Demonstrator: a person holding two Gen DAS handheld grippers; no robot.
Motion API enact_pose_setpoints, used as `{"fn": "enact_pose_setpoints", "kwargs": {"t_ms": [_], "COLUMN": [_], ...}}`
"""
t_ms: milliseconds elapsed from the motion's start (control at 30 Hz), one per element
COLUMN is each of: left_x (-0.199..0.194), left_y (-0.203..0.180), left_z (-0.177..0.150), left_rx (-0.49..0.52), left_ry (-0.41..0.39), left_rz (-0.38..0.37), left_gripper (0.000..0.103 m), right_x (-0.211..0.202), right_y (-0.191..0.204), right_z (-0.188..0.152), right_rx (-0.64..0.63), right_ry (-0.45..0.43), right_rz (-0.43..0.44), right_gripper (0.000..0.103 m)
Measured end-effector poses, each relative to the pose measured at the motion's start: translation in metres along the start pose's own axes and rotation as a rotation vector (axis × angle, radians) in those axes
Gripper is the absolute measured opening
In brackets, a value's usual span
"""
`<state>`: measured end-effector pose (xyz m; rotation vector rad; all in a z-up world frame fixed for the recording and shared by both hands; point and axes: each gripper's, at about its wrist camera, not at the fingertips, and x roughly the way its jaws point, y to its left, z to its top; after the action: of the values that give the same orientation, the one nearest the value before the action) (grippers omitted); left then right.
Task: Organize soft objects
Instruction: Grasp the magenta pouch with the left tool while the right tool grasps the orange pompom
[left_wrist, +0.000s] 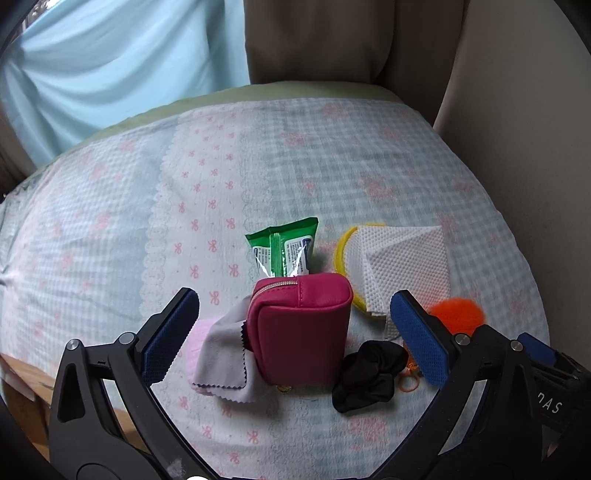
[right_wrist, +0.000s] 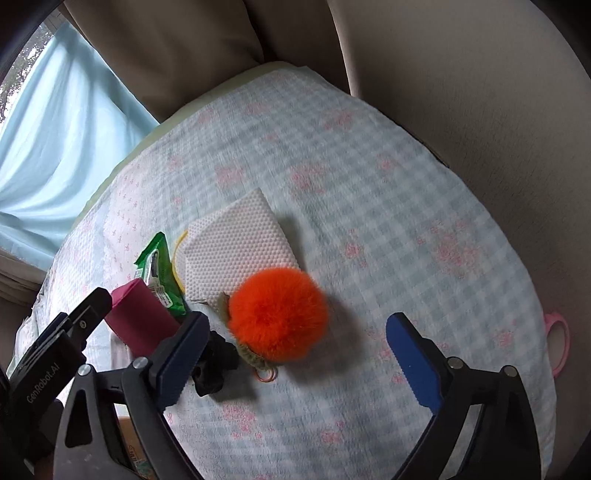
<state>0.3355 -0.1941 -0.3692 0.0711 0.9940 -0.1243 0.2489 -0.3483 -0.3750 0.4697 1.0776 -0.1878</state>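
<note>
A magenta zip pouch (left_wrist: 301, 328) stands upright on the checked cloth, between the open jaws of my left gripper (left_wrist: 291, 332). A green wipes packet (left_wrist: 284, 251) leans behind it. A grey cloth (left_wrist: 225, 354) over something pink lies to its left, a black scrunchie (left_wrist: 365, 374) to its right. A white mesh cloth (left_wrist: 399, 266) covers a yellow ring (left_wrist: 341, 251). An orange pompom (right_wrist: 277, 314) with an orange key ring lies between the open jaws of my right gripper (right_wrist: 295, 350). The pouch (right_wrist: 140, 321) also shows in the right wrist view.
The checked cloth (right_wrist: 406, 184) covers a seat cushion with beige backrests (right_wrist: 461, 74) behind and to the right. A light blue curtain (left_wrist: 110, 66) hangs at the left. A pink ring (right_wrist: 557, 332) lies at the cloth's right edge.
</note>
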Motion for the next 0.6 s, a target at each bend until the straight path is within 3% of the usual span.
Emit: {"fn": "enact_pose_setpoints", "kwargs": {"t_ms": [167,333,400,433,467,533,600], "left_x": [0.03,0.045,0.051,0.054,0.057,0.057,0.057], "left_y": [-0.005,-0.005,-0.003,-0.003,-0.002,0.0,0.0], "left_z": [-0.004,-0.008,-0.007,-0.007,-0.007,-0.006,-0.006], "left_rx": [0.004,0.002,-0.005,-0.008,-0.01,-0.012,-0.01], "left_ry": [0.039,0.059,0.073,0.085,0.096,0.092,0.095], "left_rz": [0.008,0.021,0.023,0.024,0.027,0.033,0.036], "left_gripper": [0.103,0.101,0.085,0.071,0.067,0.063,0.06], "right_x": [0.029,0.055,0.06,0.062,0.063,0.064,0.066], "right_y": [-0.003,-0.006,-0.006,-0.006,-0.005,-0.002,0.001], "right_z": [-0.002,-0.002,-0.002,-0.002,-0.002,0.0,0.002], "right_rx": [0.016,0.063,0.078,0.082,0.083,0.078,0.076], "right_ry": [0.024,0.057,0.061,0.063,0.065,0.058,0.057], "right_rz": [0.023,0.055,0.068,0.072,0.071,0.061,0.071], "right_gripper": [0.089,0.07,0.063,0.059,0.057,0.04,0.036]}}
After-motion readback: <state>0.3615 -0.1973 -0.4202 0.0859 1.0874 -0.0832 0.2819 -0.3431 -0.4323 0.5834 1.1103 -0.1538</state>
